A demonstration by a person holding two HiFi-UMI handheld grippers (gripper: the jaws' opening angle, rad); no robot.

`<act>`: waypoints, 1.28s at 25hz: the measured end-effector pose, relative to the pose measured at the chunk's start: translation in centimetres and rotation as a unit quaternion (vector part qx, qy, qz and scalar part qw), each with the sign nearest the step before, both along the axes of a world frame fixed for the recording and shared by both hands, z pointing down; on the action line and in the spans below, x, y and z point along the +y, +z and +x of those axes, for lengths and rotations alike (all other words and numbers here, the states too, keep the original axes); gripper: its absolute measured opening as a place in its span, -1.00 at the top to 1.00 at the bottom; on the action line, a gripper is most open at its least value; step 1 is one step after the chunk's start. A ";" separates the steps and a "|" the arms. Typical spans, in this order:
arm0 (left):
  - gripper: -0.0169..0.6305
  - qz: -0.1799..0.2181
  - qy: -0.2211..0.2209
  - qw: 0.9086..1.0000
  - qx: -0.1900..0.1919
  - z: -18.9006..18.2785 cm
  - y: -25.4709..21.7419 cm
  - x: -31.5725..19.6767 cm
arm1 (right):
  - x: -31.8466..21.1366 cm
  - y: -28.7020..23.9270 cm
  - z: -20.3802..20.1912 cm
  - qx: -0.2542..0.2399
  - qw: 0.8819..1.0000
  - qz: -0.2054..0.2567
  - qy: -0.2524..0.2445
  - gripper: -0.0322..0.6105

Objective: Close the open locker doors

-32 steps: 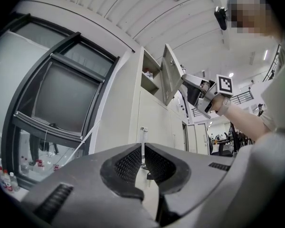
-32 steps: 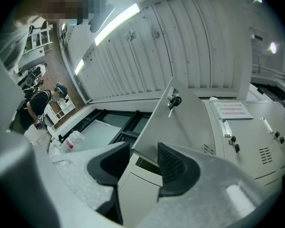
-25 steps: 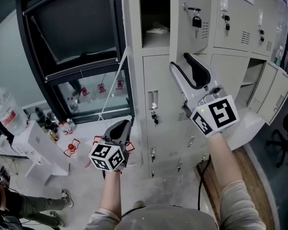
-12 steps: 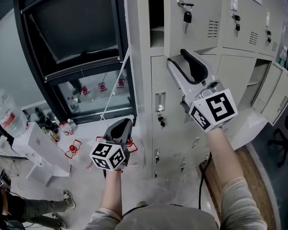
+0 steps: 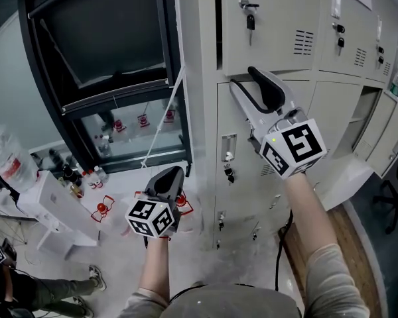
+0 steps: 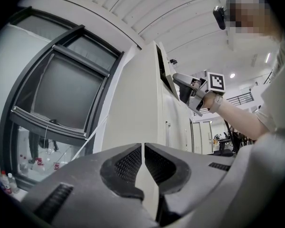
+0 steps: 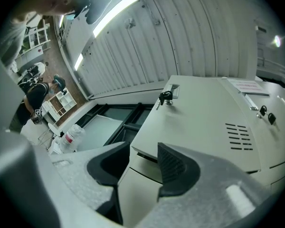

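Observation:
A bank of grey lockers (image 5: 252, 164) fills the upper right of the head view. The upper left door (image 5: 278, 32), with a key and padlock (image 5: 249, 15) in its lock, stands nearly closed, leaving a narrow dark gap on its left. My right gripper (image 5: 252, 88) is open, its tips at that door's lower left corner. In the right gripper view the door (image 7: 204, 118) has that corner between the parted jaws of the right gripper (image 7: 142, 158). Further right, another locker door (image 5: 391, 138) hangs open. My left gripper (image 5: 166, 181) is low and shut, empty (image 6: 142, 148).
A black-framed window (image 5: 106, 65) stands left of the lockers. Bottles and white boxes (image 5: 60, 177) sit on the floor below it, with a person's legs (image 5: 46, 287) at the bottom left. An office chair (image 5: 395, 197) is at the right edge.
The upper left locker door has swung toward closed, and its dark opening has narrowed to a slit. My right gripper moved with its lower edge. The left gripper stayed low.

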State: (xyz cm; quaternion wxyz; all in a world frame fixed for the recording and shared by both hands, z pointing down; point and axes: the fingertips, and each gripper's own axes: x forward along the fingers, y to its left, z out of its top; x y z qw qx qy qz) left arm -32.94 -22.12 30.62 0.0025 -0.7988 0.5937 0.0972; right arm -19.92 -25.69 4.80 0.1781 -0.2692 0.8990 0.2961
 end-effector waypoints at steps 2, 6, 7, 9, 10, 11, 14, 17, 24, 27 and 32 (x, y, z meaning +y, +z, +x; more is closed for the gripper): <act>0.90 0.000 0.000 1.000 0.000 -0.3 0.0 -0.4 | -0.6 0.0 -0.4 0.002 1.000 -0.001 0.001 0.37; 0.90 -0.001 0.001 1.000 0.001 -0.8 0.1 -1.0 | -1.7 0.0 -1.1 0.006 1.000 -0.006 0.007 0.37; 0.90 -0.002 0.001 1.000 0.001 -1.0 0.1 -1.1 | -2.0 0.1 -1.2 0.006 1.000 -0.008 0.007 0.37; 0.90 -0.002 0.003 1.000 0.002 -1.1 0.2 -1.3 | -2.3 0.1 -1.4 0.005 1.000 -0.011 0.009 0.37; 0.90 -0.003 0.005 1.000 0.002 -1.1 0.2 -1.4 | -2.5 0.1 -1.4 0.005 1.000 -0.012 0.010 0.37; 0.90 -0.003 0.006 1.000 0.002 -1.1 0.2 -1.5 | -2.6 0.1 -1.5 0.006 1.000 -0.012 0.012 0.37; 0.90 -0.007 0.009 1.000 0.002 -1.3 0.5 -1.8 | -3.0 0.1 -1.7 0.006 1.000 -0.015 0.016 0.37; 0.90 -0.008 0.013 1.000 0.003 -1.3 0.7 -2.0 | -3.2 0.2 -1.7 0.007 1.000 -0.019 0.021 0.37; 0.90 -0.008 0.025 1.000 0.006 -1.5 0.9 -2.2 | -3.7 0.2 -1.9 0.012 0.999 -0.029 0.031 0.37; 0.90 -0.009 0.031 0.999 0.008 -1.5 1.0 -2.3 | -3.8 0.2 -1.9 0.009 0.999 -0.032 0.036 0.37; 0.90 -0.013 0.043 0.999 0.009 -1.7 1.4 -2.3 | -3.7 0.4 -1.8 0.004 0.998 -0.041 0.039 0.37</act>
